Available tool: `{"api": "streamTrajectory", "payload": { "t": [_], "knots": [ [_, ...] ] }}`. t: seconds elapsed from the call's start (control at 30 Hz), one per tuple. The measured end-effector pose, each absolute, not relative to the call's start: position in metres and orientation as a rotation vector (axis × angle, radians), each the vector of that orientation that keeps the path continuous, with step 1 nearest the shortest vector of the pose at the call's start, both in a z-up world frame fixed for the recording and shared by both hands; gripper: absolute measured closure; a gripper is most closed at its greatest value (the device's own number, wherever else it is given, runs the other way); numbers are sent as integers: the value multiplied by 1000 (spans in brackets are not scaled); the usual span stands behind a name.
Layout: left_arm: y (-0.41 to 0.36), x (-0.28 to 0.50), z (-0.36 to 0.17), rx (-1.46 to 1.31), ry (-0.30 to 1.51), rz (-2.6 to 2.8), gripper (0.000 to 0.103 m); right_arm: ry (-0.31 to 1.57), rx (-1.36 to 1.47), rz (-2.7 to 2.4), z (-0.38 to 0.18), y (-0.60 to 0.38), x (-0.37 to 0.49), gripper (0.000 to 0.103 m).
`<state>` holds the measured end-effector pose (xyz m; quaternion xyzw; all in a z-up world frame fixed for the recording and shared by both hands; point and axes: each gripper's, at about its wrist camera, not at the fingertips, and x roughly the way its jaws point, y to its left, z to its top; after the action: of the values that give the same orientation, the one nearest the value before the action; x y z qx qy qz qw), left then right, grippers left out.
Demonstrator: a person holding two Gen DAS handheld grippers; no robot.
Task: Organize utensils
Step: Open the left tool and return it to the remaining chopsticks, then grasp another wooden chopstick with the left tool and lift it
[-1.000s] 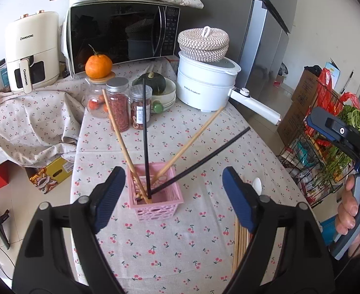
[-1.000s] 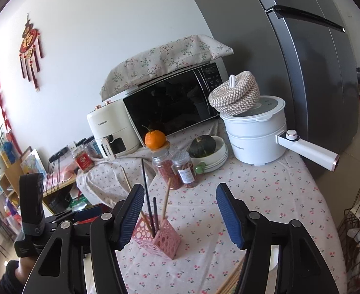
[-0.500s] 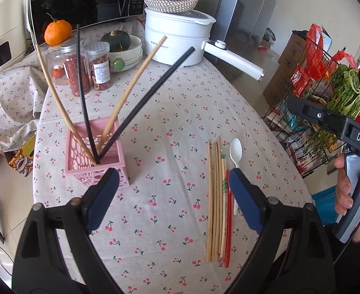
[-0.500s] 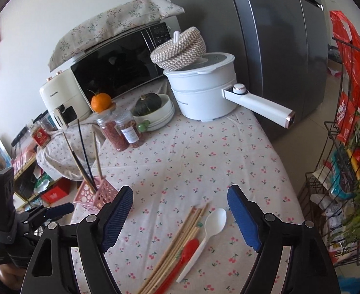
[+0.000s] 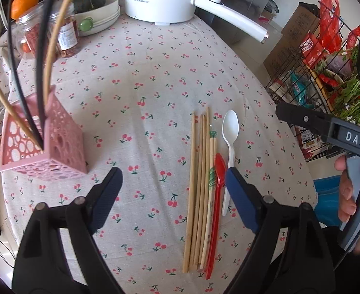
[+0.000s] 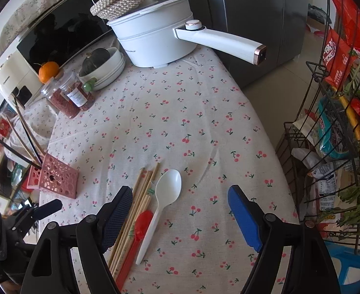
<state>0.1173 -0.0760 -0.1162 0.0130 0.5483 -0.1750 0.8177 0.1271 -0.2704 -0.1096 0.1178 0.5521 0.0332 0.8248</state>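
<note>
**Sticks and spoons waiting near the front edge**

Both sets of jaws wide open, holding nothing. Left gripper [image 5: 172, 191] low over the front edge of the bench [image 5: 155, 56], right above the loose sticks. Right gripper [image 6: 180, 210] close by, over the spoons. Wooden chopsticks [image 5: 199, 183] side by side, touching, with the red spoon [image 5: 216, 183] and white spoon [image 5: 230, 144] next to them. Probably lined up so each is easy to pick. Farther left, the pink holder [image 5: 42, 147] with four sticks standing inside, leaning out. Likely home for the rest. At the far edge, jars [image 5: 64, 34] and a white pot [image 5: 162, 0].
</note>
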Motion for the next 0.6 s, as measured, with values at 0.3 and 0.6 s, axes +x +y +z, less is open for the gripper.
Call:
{"api": "streamTrajectory", "payload": {
  "t": [0.3,0.6],
  "knots": [
    [-114,148,-163,65,1256,-381,77,1236,268,61,-126,-284,130,22],
    [-124,159,-173,121,1279,-340,91,1252,274,54,-131,-293,136,22]
  ]
}}
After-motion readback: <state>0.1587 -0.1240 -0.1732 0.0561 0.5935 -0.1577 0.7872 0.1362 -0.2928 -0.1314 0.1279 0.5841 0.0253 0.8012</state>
